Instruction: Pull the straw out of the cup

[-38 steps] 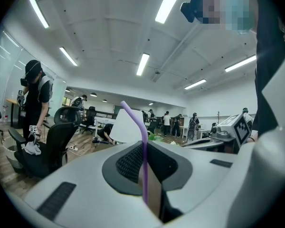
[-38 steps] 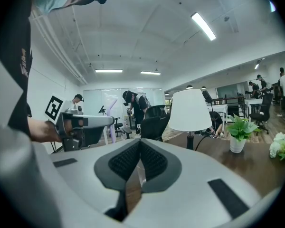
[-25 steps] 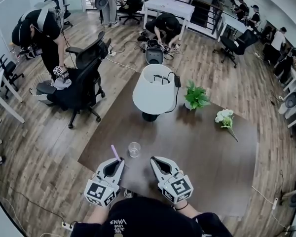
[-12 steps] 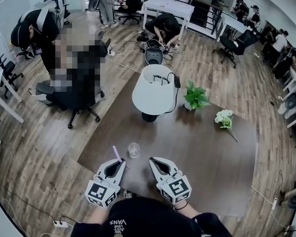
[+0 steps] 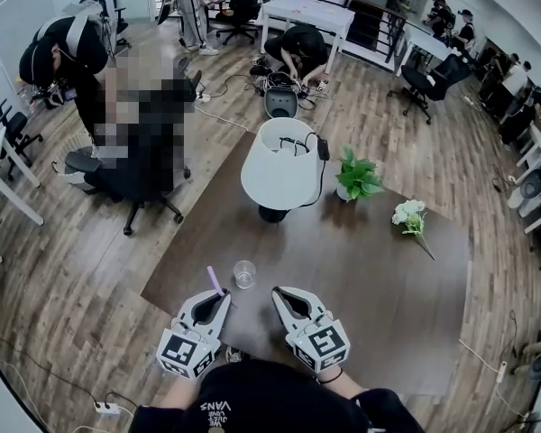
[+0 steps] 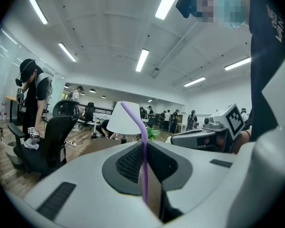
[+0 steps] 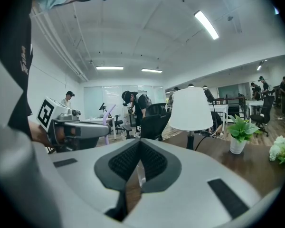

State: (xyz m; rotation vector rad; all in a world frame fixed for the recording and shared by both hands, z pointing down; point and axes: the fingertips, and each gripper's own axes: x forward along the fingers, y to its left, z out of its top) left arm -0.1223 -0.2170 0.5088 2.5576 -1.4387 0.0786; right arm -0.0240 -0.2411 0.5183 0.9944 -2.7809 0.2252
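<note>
A thin purple plastic straw (image 5: 214, 280) stands upright, pinched between the jaws of the left gripper (image 5: 219, 298), fully out of the small clear glass cup (image 5: 244, 274). The cup looks empty and sits just beside the straw on the dark brown table (image 5: 370, 269). The right gripper (image 5: 280, 293) has its jaws pressed together, holding nothing.
</note>
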